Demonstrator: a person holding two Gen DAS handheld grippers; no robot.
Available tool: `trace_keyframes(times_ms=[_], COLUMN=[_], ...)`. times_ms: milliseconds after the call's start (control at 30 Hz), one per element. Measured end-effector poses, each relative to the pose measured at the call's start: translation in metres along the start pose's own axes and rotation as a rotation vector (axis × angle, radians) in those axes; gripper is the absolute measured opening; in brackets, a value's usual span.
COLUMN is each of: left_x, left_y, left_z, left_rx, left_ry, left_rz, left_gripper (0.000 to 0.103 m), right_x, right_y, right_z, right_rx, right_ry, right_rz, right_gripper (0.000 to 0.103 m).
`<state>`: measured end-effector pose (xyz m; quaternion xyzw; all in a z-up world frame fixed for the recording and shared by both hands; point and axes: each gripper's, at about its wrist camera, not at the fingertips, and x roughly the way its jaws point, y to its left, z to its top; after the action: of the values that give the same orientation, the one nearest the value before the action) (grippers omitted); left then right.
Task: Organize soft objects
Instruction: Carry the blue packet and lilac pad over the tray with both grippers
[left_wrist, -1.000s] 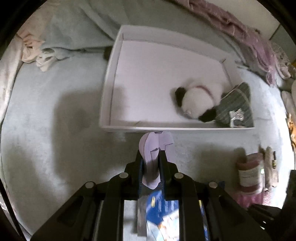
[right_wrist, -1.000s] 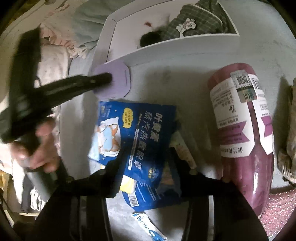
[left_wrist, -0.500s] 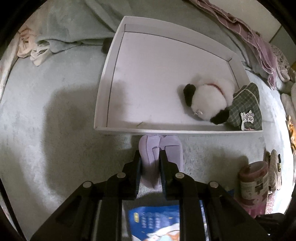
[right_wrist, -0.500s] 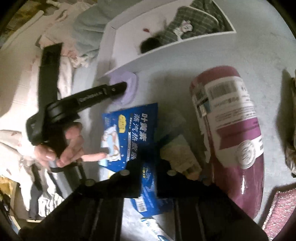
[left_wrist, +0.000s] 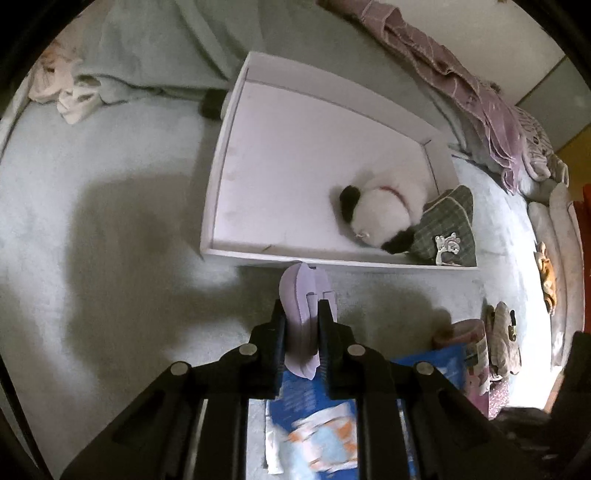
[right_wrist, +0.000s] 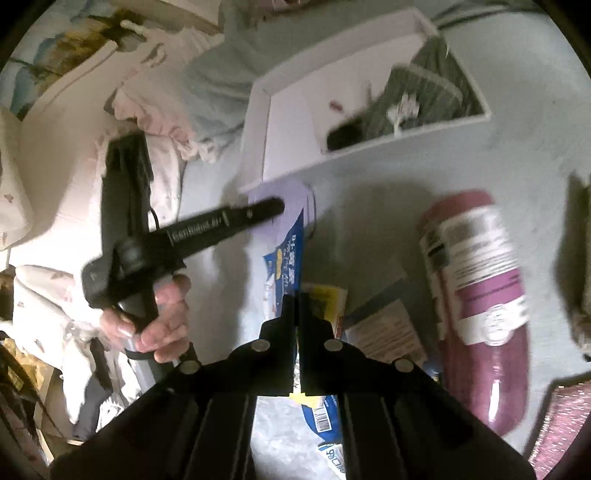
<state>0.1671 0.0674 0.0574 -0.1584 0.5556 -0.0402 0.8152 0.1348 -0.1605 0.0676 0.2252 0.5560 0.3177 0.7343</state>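
Note:
My left gripper (left_wrist: 302, 306) is shut on a pale purple soft pad (left_wrist: 303, 284), held just in front of the near wall of a white tray (left_wrist: 236, 254). Inside the tray lie a black-and-white plush panda (left_wrist: 380, 212) and a green plaid pouch (left_wrist: 443, 232). My right gripper (right_wrist: 296, 299) is shut on the edge of a blue eye-mask packet (right_wrist: 286, 266), lifted on edge off the grey bedding. In the right wrist view the left gripper (right_wrist: 275, 206) reaches in from the left, held by a hand (right_wrist: 162, 317), with the purple pad (right_wrist: 291, 192) at its tip.
A maroon wrapped roll (right_wrist: 476, 291) lies right of the packet, with small sachets (right_wrist: 384, 328) between them. A purple cloth (left_wrist: 480, 96) drapes behind the tray. Pale green blanket (left_wrist: 147, 48) and white clothes (left_wrist: 70, 92) lie at the far left. A glittery pink item (right_wrist: 561, 421) sits bottom right.
My right gripper closed on the blue packet and raised it on edge. My left gripper carried the purple pad closer to the tray's near wall.

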Motion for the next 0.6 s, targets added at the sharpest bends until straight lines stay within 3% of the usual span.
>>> trace_keyframes(times_ms=[200,400,533,600], left_x=[-0.023,-0.055,-0.064,-0.062], left_y=[0.002,0.006,0.015,0.022], left_z=[-0.001,0.002,0.01,0.015], left_rx=[0.0,-0.004,-0.041,-0.057], left_ry=[-0.055,-0.193,-0.274,-0.289], left_rz=[-0.039,-0.106,-0.07,-0.088], left_gripper=[0.013,0.013,0.013,0.013], right_x=[-0.024,-0.04,-0.044,-0.043], right_y=[0.007,0.012,0.019,0.021], right_z=[0.003,0.013,0.027,0.035], right_rx=[-0.015,-0.023,-0.02,-0.009], right_ry=[-0.058,-0.117,-0.173,-0.192], right_rz=[-0.001,0.012,-0.005,-0.018], right_gripper=[0.003,0.002,0.002,0.002])
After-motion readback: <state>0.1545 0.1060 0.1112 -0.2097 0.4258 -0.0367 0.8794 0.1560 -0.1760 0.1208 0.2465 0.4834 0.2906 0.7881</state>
